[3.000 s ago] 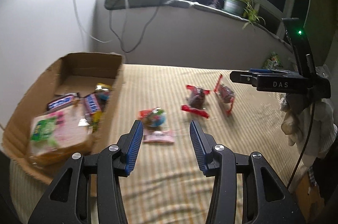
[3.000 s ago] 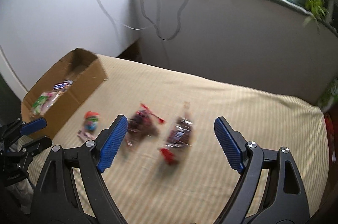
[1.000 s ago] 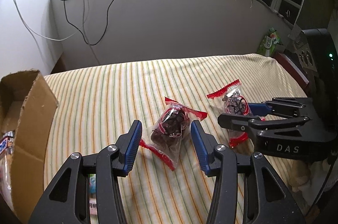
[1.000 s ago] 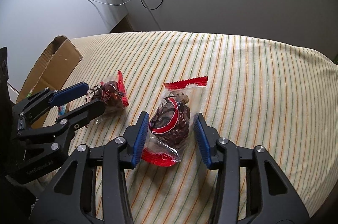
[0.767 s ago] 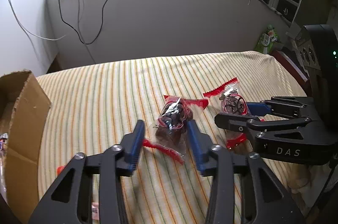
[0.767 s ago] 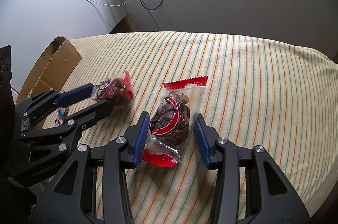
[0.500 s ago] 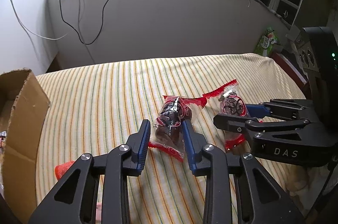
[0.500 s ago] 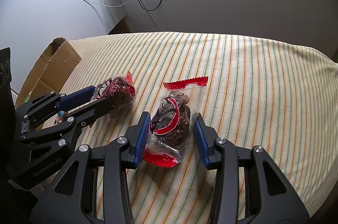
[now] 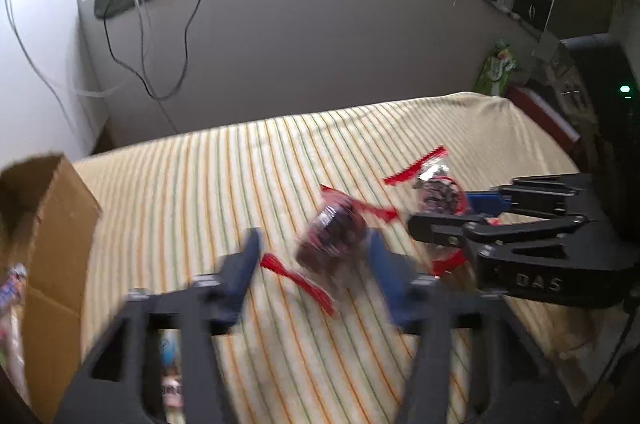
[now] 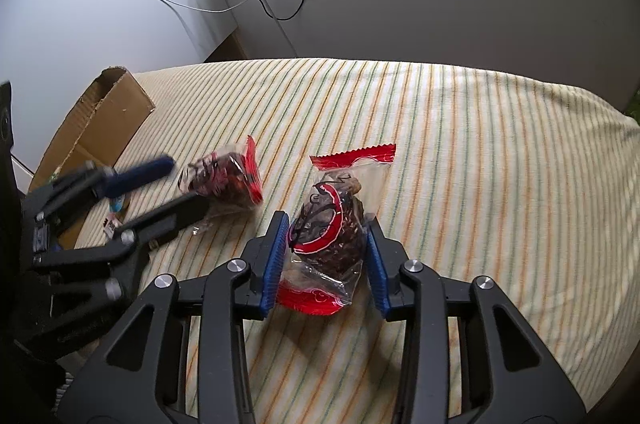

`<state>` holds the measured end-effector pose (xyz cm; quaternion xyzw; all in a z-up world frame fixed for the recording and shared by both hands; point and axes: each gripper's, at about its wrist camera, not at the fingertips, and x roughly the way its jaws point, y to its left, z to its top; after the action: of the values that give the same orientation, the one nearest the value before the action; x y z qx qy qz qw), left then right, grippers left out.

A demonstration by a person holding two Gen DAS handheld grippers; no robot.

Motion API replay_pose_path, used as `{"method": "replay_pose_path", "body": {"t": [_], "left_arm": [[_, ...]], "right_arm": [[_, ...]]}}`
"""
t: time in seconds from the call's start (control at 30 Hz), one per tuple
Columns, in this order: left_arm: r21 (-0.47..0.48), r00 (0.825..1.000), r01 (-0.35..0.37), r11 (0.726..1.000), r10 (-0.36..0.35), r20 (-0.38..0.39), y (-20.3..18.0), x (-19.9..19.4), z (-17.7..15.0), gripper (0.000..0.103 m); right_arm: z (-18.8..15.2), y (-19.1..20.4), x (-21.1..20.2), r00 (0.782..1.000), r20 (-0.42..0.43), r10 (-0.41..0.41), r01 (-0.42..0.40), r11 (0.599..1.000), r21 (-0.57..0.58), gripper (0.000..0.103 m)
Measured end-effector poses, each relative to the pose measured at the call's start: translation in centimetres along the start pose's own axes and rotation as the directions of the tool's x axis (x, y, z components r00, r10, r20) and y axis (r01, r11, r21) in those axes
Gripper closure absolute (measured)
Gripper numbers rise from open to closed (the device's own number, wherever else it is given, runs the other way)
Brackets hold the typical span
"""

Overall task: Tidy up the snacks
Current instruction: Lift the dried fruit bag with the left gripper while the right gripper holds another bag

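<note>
A striped cloth (image 10: 480,128) covered the surface, with an open cardboard box (image 10: 104,120) at its left end and a few wrapped snacks blurred inside. The right gripper (image 10: 326,260) pointed down at a clear red-edged snack packet (image 10: 328,224); its blue fingers (image 10: 274,260) were closing and already pressed the packet's sides where it lay on the cloth. The left gripper (image 9: 312,260), blurred with motion, had its fingers (image 9: 240,268) spreading apart around a second red-edged packet (image 9: 332,236), which sat tilted between them, no longer squeezed. A small wrapped sweet (image 10: 116,212) lay near the box.
</note>
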<state>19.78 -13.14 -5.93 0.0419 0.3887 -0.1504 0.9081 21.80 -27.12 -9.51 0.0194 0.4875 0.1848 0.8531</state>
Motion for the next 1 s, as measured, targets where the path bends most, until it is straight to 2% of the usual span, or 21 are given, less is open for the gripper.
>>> {"method": "replay_pose_path", "body": {"t": [0.07, 0.23, 0.3, 0.33, 0.37, 0.47, 0.73, 1.0], "left_arm": [[0.016, 1.0, 0.006, 1.0, -0.006, 0.002, -0.1, 0.3, 0.5, 0.038], [0.077, 0.997, 0.042, 0.996, -0.038, -0.061, -1.4, 2.3, 0.9, 0.039], [0.067, 0.995, 0.056, 0.996, -0.05, -0.084, -1.5, 2.9, 0.7, 0.05], [0.059, 0.994, 0.062, 0.996, -0.056, -0.094, -1.5, 3.2, 0.5, 0.061], [0.051, 0.993, 0.066, 0.997, -0.06, -0.101, -1.5, 3.3, 0.3, 0.065], [0.036, 0.994, 0.063, 0.997, -0.06, -0.094, -1.7, 3.2, 0.0, 0.069], [-0.03, 0.996, 0.062, 0.998, -0.064, -0.066, -0.8, 1.1, -1.2, 0.07], [-0.067, 0.999, 0.049, 0.997, -0.049, 0.014, 0.2, -3.1, -2.1, 0.07]], "right_arm": [[0.0, -0.3, -0.3, 1.0, 0.005, -0.01, 0.01, 1.0, -0.001, 0.065], [-0.2, -1.8, -0.8, 1.0, 0.007, -0.023, 0.023, 0.999, 0.024, 0.064], [-0.4, -2.5, -0.9, 1.0, 0.005, -0.024, 0.024, 0.999, 0.038, 0.064], [-0.4, -2.7, -0.9, 1.0, 0.004, -0.023, 0.023, 0.999, 0.041, 0.064], [-0.5, -2.8, -0.9, 1.0, 0.004, -0.02, 0.02, 0.999, 0.044, 0.064], [-0.6, -2.8, -0.9, 1.0, 0.005, -0.019, 0.019, 0.999, 0.043, 0.064], [-1.1, -1.8, -1.4, 1.0, 0.013, -0.014, 0.014, 1.0, 0.022, 0.064], [-1.7, 0.0, -3.7, 0.998, 0.056, 0.013, -0.014, 1.0, 0.014, 0.065]]}}
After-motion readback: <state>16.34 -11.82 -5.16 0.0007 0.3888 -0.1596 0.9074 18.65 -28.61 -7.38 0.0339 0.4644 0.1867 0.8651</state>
